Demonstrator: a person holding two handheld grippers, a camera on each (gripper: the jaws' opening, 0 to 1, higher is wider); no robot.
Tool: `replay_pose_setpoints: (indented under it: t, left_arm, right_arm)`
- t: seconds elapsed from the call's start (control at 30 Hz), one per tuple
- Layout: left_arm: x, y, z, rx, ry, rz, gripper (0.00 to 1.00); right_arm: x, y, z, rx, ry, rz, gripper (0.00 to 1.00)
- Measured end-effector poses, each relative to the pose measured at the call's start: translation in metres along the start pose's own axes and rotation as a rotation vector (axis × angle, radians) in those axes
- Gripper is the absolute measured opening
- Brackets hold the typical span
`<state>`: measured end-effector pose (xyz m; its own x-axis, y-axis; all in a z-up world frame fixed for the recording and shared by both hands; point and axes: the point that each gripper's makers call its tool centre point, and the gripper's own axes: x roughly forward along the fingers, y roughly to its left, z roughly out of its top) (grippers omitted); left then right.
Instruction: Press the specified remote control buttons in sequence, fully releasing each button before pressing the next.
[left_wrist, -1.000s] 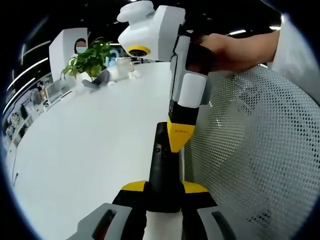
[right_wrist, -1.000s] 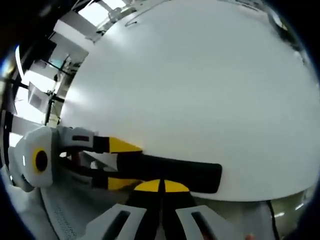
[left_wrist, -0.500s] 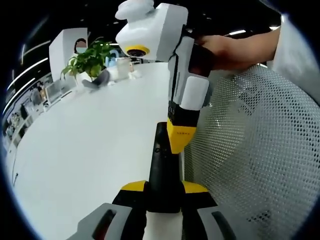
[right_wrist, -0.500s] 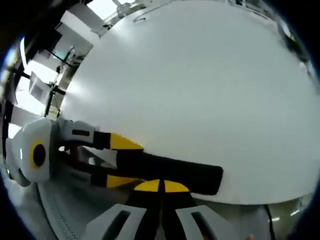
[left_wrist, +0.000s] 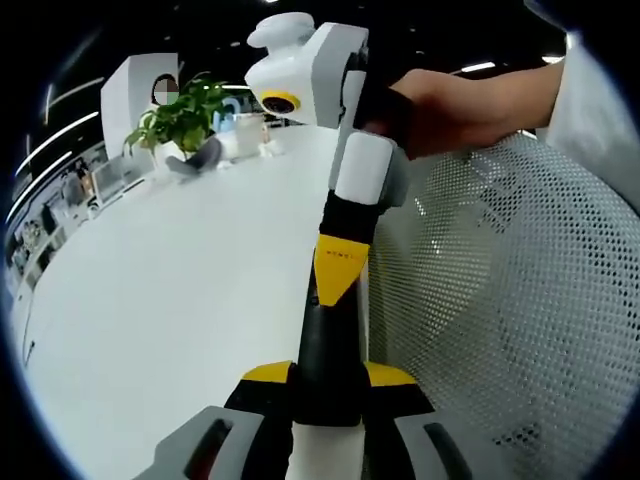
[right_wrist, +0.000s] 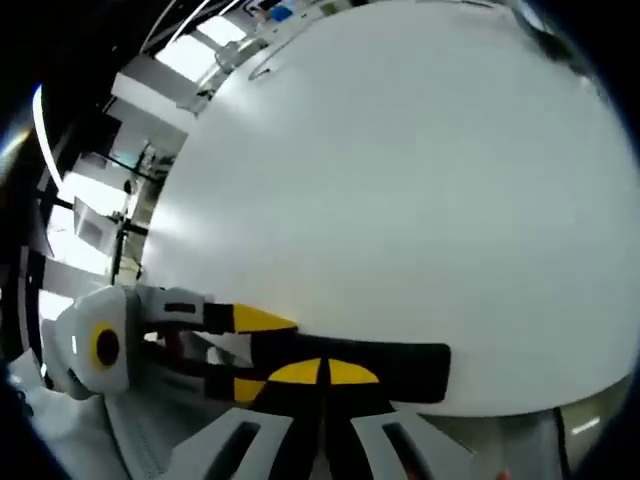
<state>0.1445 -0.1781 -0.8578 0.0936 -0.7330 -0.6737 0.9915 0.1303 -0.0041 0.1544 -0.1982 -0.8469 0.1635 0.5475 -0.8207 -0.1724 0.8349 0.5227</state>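
A black remote control (left_wrist: 322, 335) sticks out forward from my left gripper (left_wrist: 328, 374), which is shut on its near end, above a white table (left_wrist: 180, 260). My right gripper (left_wrist: 338, 272) comes down from the upper right, held by a hand (left_wrist: 450, 95). Its yellow tips are together and rest on the remote's face. In the right gripper view, the shut yellow tips of my right gripper (right_wrist: 322, 372) touch the remote control (right_wrist: 400, 362), which lies crosswise. The left gripper (right_wrist: 250, 352) clamps the remote from the left. The buttons are hidden.
A white mesh chair back (left_wrist: 500, 300) stands close on the right of the remote. At the far end of the table are a potted plant (left_wrist: 180, 120) and small items. The table (right_wrist: 400, 180) stretches wide and bare beyond the remote.
The right gripper has tilted and its yellow tip has come a little lower and leftward onto the remote. The left gripper keeps its hold on the remote.
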Motion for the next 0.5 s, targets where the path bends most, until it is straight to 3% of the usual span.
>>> replay_pose_setpoints:
  t: [0.5]
  left_arm:
    - [0.0, 0.0004, -0.0002, 0.0, -0.003, -0.001, 0.25]
  right_arm:
    - [0.0046, 0.0026, -0.0019, -0.026, 0.016, 0.021, 0.0]
